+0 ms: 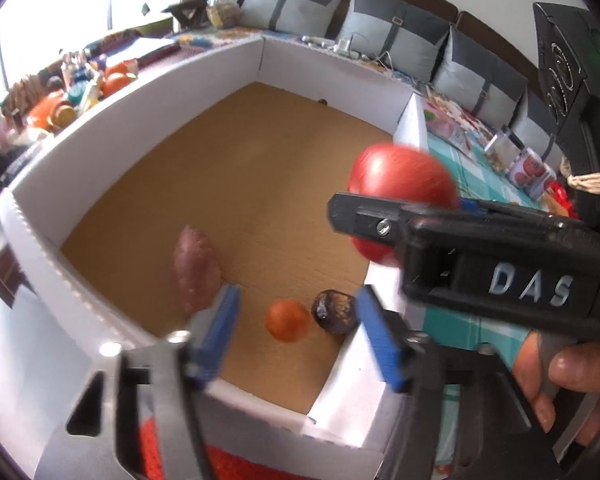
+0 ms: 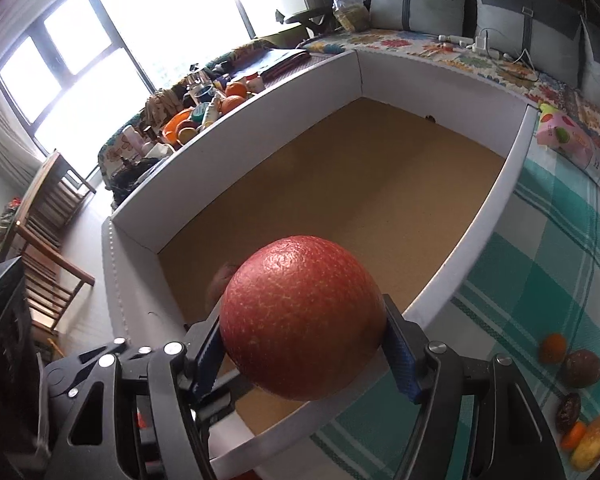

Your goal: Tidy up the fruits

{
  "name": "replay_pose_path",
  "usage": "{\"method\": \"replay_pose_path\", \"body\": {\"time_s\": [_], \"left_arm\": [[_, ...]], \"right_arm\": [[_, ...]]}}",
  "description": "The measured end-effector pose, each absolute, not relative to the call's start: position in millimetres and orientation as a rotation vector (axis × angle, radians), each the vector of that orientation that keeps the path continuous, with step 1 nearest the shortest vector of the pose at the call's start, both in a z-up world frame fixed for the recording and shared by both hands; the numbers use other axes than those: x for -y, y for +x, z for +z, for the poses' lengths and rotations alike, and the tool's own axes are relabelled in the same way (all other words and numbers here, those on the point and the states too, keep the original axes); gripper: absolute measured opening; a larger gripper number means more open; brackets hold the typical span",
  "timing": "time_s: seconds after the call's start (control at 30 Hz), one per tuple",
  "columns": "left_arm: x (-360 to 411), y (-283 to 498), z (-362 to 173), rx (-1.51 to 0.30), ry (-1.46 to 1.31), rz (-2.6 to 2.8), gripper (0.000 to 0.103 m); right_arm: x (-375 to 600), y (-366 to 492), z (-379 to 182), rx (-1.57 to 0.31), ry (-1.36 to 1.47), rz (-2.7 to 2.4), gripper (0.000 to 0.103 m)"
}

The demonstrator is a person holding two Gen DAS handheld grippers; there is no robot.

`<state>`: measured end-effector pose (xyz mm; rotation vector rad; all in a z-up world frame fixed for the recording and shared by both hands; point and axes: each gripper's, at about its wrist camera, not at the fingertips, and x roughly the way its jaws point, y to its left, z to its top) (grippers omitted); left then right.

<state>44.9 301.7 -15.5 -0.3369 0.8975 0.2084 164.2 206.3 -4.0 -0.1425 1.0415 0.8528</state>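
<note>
My right gripper is shut on a large red round fruit and holds it above the near end of a white box with a brown floor. The same fruit shows in the left wrist view, held over the box's right wall. My left gripper is open and empty above the box's near corner. Below it lie a purplish sweet potato, a small orange fruit and a dark wrinkled fruit on the box floor.
A teal checked cloth lies right of the box, with several small fruits on it at the lower right. Cluttered items stand beyond the box's left wall. Cushions line the back.
</note>
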Motion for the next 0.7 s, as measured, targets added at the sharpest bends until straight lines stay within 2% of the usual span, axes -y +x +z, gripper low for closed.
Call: {"method": "replay_pose_path", "body": {"time_s": [0.07, 0.23, 0.33, 0.5, 0.7], "left_arm": [[-301, 43, -13, -0.883, -0.331, 0.217, 0.072], [-289, 35, 3, -0.809, -0.350, 0.224, 0.080], [-261, 33, 18, -0.769, -0.367, 0.147, 0.082], [-187, 39, 24, -0.745, -0.303, -0.019, 0.087], [-101, 75, -32, -0.863, -0.222, -0.169, 0.087]], "right_arm": [[-197, 164, 3, -1.007, -0.122, 0.846, 0.084], [-150, 161, 34, -0.898, -0.052, 0.804, 0.095], [-87, 152, 42, -0.811, -0.041, 0.731, 0.103], [56, 131, 1, -0.754, -0.058, 0.444, 0.103], [221, 107, -72, -0.832, -0.094, 0.025, 0.103]]}}
